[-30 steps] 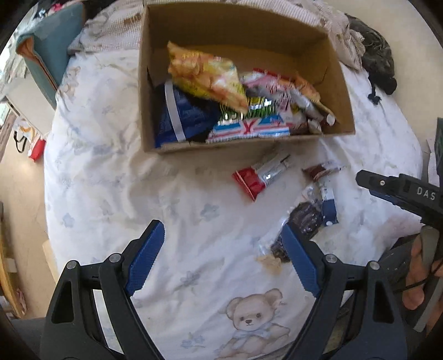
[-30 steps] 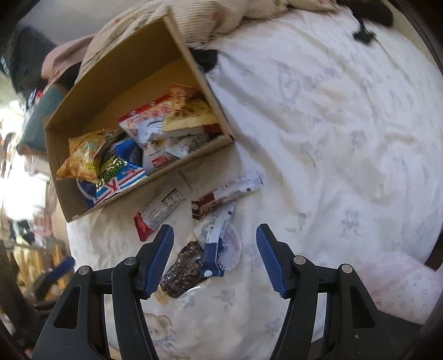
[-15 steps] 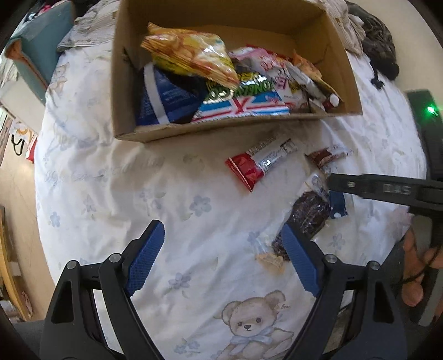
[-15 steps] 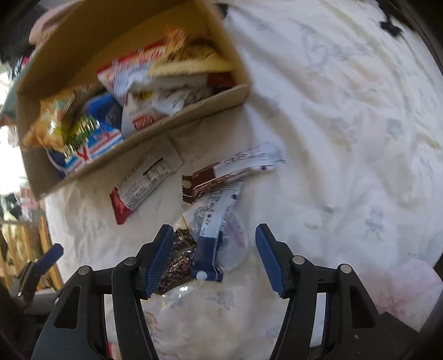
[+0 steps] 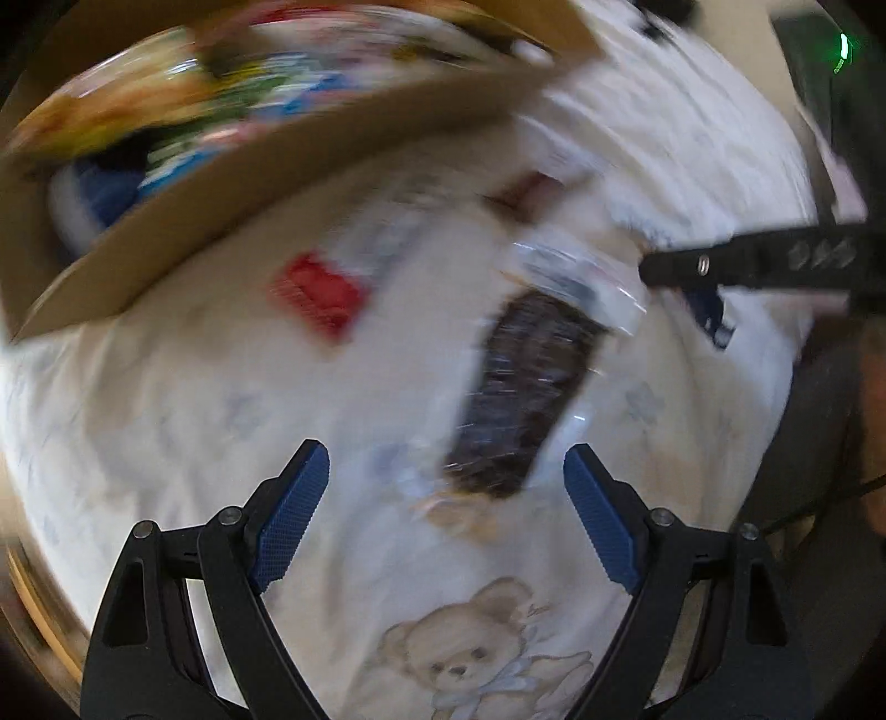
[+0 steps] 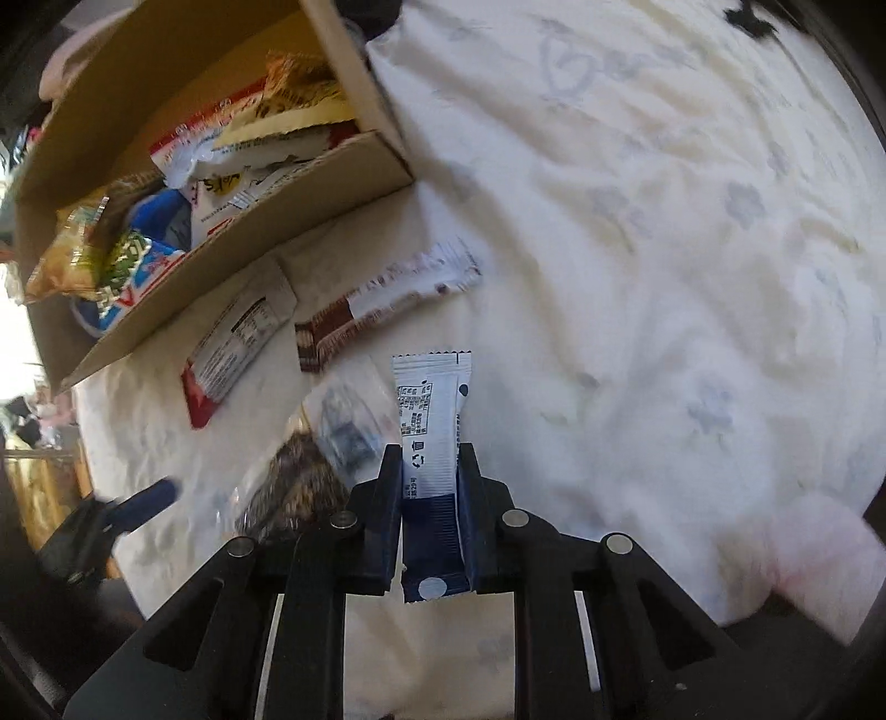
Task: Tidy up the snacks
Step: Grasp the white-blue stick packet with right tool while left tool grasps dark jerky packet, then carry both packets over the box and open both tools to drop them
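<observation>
A white bedsheet (image 6: 637, 266) with pale blue flower prints covers the bed under both grippers and spreads far ahead of them. In the left wrist view a teddy bear print (image 5: 476, 659) lies on the sheet just below the gripper fingers — close to the camera. A green light (image 5: 843, 47) glows on a dark device at the far upper right of that view. In the right wrist view a pink cloth (image 6: 814, 548) lies to the right of the gripper, and a dark object (image 6: 756, 19) rests on the sheet far ahead — too blurred to name.
</observation>
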`<state>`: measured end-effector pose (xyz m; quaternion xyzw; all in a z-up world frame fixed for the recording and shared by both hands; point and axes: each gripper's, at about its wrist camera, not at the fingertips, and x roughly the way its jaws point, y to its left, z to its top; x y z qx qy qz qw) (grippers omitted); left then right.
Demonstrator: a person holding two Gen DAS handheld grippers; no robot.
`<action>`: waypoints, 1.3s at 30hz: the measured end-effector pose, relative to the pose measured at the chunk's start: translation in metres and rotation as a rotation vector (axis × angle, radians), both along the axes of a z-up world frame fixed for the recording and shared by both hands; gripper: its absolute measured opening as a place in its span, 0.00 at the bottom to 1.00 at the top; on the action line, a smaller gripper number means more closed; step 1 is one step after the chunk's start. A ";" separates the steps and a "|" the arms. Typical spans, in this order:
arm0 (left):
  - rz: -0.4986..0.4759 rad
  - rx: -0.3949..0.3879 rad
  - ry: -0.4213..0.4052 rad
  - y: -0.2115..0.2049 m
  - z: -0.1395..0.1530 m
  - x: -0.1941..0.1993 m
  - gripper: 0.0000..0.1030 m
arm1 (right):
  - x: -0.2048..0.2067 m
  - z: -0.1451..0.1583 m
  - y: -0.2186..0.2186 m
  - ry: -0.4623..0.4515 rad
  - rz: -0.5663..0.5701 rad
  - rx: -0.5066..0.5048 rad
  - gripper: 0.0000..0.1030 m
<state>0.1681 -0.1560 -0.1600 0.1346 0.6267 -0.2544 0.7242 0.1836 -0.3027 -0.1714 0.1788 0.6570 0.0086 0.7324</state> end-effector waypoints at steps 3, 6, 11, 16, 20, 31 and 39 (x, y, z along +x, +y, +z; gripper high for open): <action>-0.132 0.072 -0.041 -0.028 -0.010 -0.003 0.82 | -0.012 0.011 -0.013 -0.034 -0.030 0.041 0.18; -0.162 0.049 0.036 -0.039 -0.019 0.004 0.83 | -0.022 0.026 -0.023 -0.087 -0.064 0.070 0.18; -0.217 0.059 0.020 -0.054 -0.023 0.011 0.87 | -0.028 0.037 -0.030 -0.124 -0.093 0.095 0.18; -0.249 0.064 -0.012 -0.062 -0.022 0.005 0.70 | -0.027 0.044 -0.037 -0.146 -0.118 0.107 0.18; -0.292 0.048 -0.025 -0.067 -0.012 -0.010 0.47 | -0.025 0.042 -0.037 -0.159 -0.138 0.128 0.18; -0.142 0.028 0.015 -0.030 0.005 -0.038 0.42 | -0.027 0.049 -0.025 -0.180 -0.109 0.177 0.18; 0.082 -0.039 -0.071 0.025 0.042 -0.059 0.42 | -0.029 0.057 -0.006 -0.200 -0.059 0.201 0.18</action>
